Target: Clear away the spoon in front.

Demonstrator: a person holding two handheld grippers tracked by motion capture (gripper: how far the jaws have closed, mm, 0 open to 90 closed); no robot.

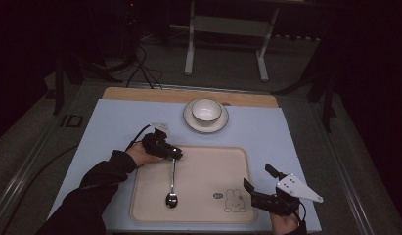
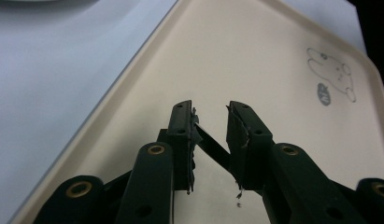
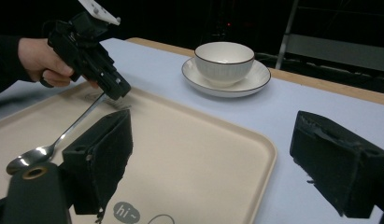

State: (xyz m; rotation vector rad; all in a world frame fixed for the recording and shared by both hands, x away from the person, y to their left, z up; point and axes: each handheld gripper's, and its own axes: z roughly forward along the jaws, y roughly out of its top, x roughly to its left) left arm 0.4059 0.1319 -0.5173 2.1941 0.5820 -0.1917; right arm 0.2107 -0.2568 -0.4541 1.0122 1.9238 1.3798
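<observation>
Now my left gripper (image 2: 210,123) has its fingers (image 2: 181,135) a little apart, and the spoon (image 1: 172,183) handle passes between them; I cannot tell if the pads are pressing it or only beside it. On the right gripper (image 3: 213,163) the fingers stand wide apart with nothing between them. The spoon lies on the tray (image 1: 140,205), bowl end toward me, handle end at my left gripper. I judge the spoon is set down and release is nearly done; the bowl (image 1: 206,110) on its saucer (image 1: 189,122) stays untouched. My left hand (image 1: 142,155) reaches low over the tray's far edge; the right waits beside the tray's near corner.
</observation>
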